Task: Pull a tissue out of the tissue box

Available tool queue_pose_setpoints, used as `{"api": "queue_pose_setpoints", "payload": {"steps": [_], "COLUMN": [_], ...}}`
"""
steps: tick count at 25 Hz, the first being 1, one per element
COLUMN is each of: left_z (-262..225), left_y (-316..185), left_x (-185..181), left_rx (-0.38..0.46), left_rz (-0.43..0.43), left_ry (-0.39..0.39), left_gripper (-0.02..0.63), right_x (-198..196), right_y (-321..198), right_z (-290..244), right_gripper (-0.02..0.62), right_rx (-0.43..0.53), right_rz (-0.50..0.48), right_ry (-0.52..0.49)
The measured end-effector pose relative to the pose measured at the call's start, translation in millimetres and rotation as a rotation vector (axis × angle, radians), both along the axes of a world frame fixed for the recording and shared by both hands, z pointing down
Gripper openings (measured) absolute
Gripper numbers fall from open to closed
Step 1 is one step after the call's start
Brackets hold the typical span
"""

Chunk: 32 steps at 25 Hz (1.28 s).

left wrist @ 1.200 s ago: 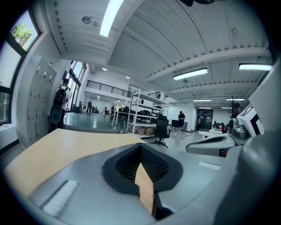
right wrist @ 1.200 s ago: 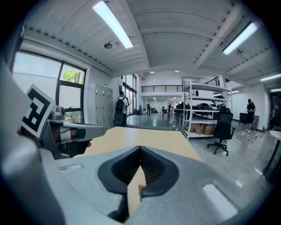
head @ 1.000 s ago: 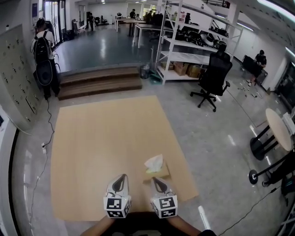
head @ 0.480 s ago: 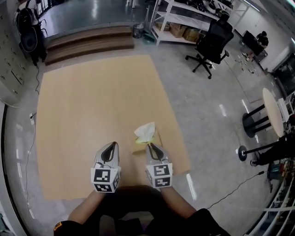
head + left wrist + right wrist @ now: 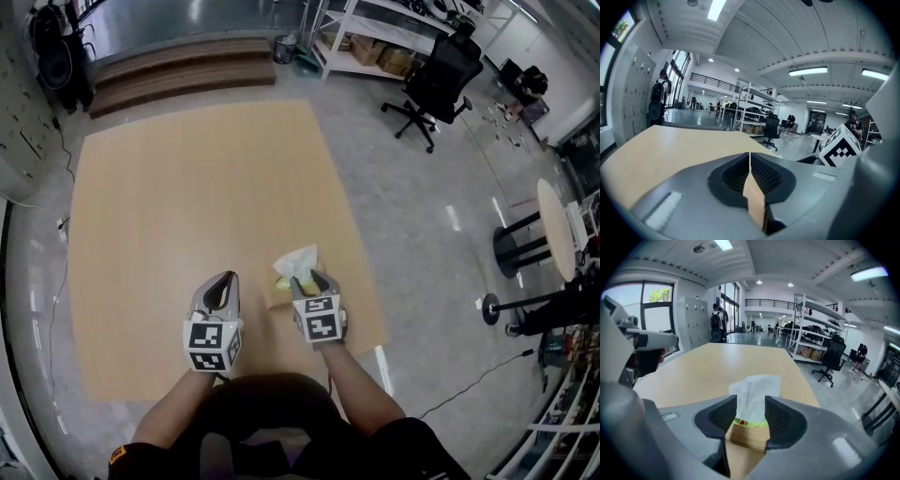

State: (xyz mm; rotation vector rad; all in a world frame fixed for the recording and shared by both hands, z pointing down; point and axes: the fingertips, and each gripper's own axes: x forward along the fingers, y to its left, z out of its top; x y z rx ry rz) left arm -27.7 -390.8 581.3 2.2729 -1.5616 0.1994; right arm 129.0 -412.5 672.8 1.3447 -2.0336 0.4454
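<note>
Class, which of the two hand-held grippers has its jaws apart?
The right hand-held gripper: its jaws have just opened and stand apart, the white tissue showing between them, unpinched. The left hand-held gripper has its jaws shut together.

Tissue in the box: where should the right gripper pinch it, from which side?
Pinch the tissue at its upright middle, above the tissue box, from the near side. It stands as a loose tuft; the right gripper, jaws just opened, straddles it unpressed.

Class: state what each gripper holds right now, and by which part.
Nothing is held. The left gripper is shut and empty. The right gripper has jaws that have just been opening; the tissue shows in their gap, unpinched.
</note>
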Motion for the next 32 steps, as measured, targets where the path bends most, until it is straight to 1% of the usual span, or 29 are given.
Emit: {"api": "queue_pose_setpoints", "payload": {"steps": [2, 5, 11, 15, 17, 18, 20, 23, 28, 32], "left_z": [0.8, 0.9, 5.7, 9.3, 11.8, 11.4, 9.0, 4.4, -4.6, -8.7], "left_y": [-1.0, -1.8, -5.1, -5.0, -3.8, -2.8, -0.2, 3.2, 10.2, 19.3], "left_x": [0.5, -1.3, -5.2, -3.2, 1.2, 3.3, 5.4, 3.7, -1.4, -2.9], "left_rx": [-0.003, -0.006, -0.024, -0.026, -0.030, -0.030, -0.025, -0.016, 0.014, 0.026], "left_rz": [-0.001, -0.005, -0.009, -0.003, 0.004, 0.008, 0.015, 0.015, 0.014, 0.023], "left_ry": [0.001, -0.004, 0.008, 0.019, 0.028, 0.031, 0.035, 0.040, 0.042, 0.058], "left_gripper": [0.031, 0.028, 0.021, 0.020, 0.019, 0.020, 0.018, 0.018, 0.018, 0.018], "right_x": [-1.8, -5.7, -14.2, -20.9, -20.1, -19.1, -17.4, -15.5, -18.2, -24.7], "right_y": [-3.6, -9.2, -19.9, -13.8, -13.3, -13.2, -12.2, -11.5, -10.1, 3.1], "right_z": [7.7, 14.5, 24.4, 26.4, 28.6, 28.6, 26.3, 13.6, -31.0, -65.3], "right_gripper": [0.175, 0.176, 0.163, 0.100, 0.029, 0.015, 0.007, 0.003, 0.002, 0.002], "right_rx": [-0.040, -0.075, -0.084, -0.099, -0.094, -0.092, -0.086, -0.053, 0.055, 0.142], "right_rz": [-0.001, -0.003, -0.032, -0.046, -0.041, -0.038, -0.028, -0.005, 0.039, 0.042], "right_ry": [0.007, 0.016, 0.049, 0.066, 0.076, 0.079, 0.078, 0.064, 0.007, -0.027]}}
